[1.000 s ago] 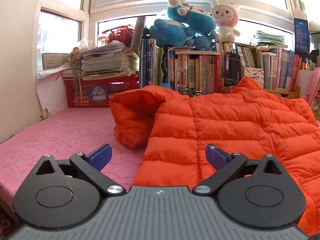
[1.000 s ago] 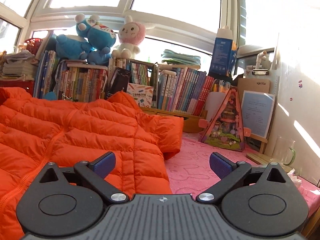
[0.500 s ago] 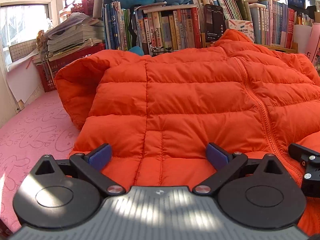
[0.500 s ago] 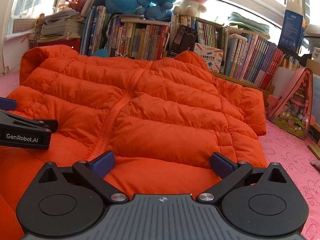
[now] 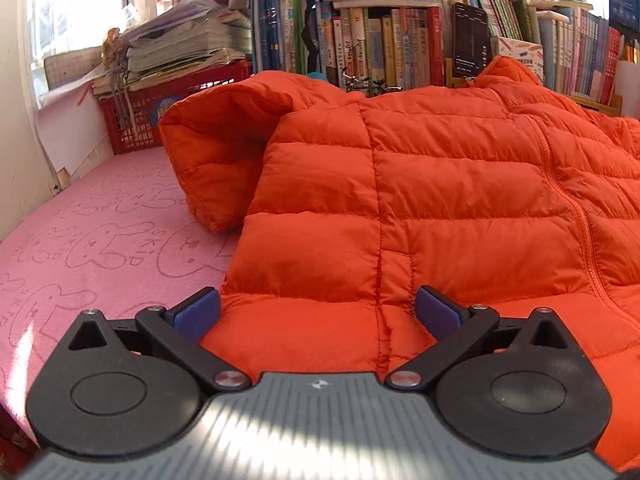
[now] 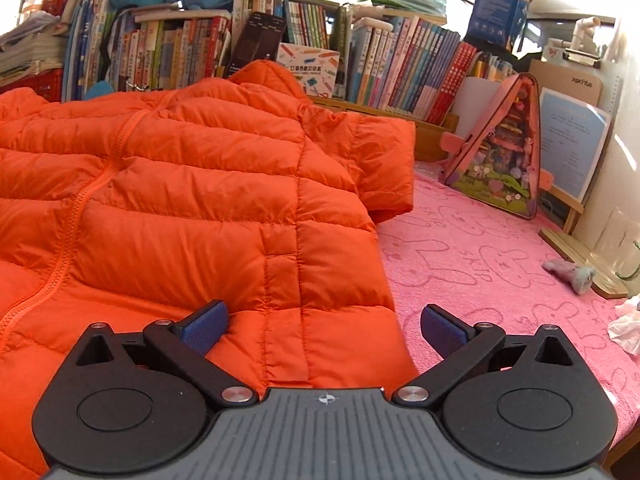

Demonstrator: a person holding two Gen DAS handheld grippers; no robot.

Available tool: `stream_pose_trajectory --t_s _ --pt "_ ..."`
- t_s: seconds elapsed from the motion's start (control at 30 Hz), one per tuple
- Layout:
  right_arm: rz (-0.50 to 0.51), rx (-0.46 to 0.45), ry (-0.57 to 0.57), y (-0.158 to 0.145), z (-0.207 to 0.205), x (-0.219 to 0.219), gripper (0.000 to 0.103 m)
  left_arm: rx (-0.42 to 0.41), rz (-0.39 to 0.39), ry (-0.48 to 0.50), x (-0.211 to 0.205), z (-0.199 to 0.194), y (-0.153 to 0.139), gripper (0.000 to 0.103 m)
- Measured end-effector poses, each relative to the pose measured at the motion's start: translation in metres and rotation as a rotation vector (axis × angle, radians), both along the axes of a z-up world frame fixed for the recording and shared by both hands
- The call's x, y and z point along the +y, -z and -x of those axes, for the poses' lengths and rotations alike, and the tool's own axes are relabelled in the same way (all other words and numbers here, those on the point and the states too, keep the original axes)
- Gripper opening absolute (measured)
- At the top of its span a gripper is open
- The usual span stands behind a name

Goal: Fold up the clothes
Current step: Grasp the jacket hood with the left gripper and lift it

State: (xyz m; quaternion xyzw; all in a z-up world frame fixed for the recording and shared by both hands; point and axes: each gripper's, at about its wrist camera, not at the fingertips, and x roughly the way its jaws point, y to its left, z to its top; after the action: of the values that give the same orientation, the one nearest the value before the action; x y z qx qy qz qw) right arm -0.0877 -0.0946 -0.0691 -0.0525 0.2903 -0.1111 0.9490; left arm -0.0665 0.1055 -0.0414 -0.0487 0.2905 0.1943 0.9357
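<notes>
Left gripper [image 5: 318, 312] gaped over the jacket's [image 5: 420, 200] left hem corner, right gripper [image 6: 324, 326] gaped over the right; both had spread outward from mid-hem.

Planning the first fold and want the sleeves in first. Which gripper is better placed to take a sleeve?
Left, marginally. The left gripper is open, its sleeve just ahead-left. The right gripper, also open, has its sleeve farther off across the jacket.

Rows of books [image 5: 384, 48] and a red crate [image 5: 136, 120] line the pink mat [image 5: 100, 240].
</notes>
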Motion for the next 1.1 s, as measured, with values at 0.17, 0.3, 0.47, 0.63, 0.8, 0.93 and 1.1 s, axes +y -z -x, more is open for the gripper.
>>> stream_pose_trajectory --t_s 0.17,0.3,0.47,0.63,0.8,0.93,1.1 --pt "-0.025 -0.077 -0.051 -0.042 -0.002 0.003 0.101 -0.185 0.237 0.067 0.052 0.009 -0.04 0.099" --pt "-0.05 -0.189 -0.27 -0.082 -0.037 0.037 0.103 -0.261 0.36 0.071 0.08 -0.018 -0.055 0.099" --pt "-0.043 -0.17 -0.421 -0.08 -0.112 0.092 0.103 -0.33 0.571 0.059 0.112 -0.06 -0.051 0.103" --pt "-0.173 0.094 -0.432 -0.03 -0.154 0.111 0.089 -0.262 0.696 -0.024 0.136 -0.104 -0.03 0.103" --pt "-0.166 0.101 -0.425 -0.003 -0.143 0.113 0.09 -0.253 0.775 -0.149 0.161 -0.136 -0.01 0.096" --pt "-0.169 0.107 -0.42 -0.002 -0.141 0.113 0.093 -0.352 0.819 -0.234 0.181 -0.144 -0.026 0.037" --pt "-0.188 0.115 -0.417 -0.003 -0.143 0.11 0.096 -0.631 0.438 -0.171 0.167 -0.102 -0.103 0.032"
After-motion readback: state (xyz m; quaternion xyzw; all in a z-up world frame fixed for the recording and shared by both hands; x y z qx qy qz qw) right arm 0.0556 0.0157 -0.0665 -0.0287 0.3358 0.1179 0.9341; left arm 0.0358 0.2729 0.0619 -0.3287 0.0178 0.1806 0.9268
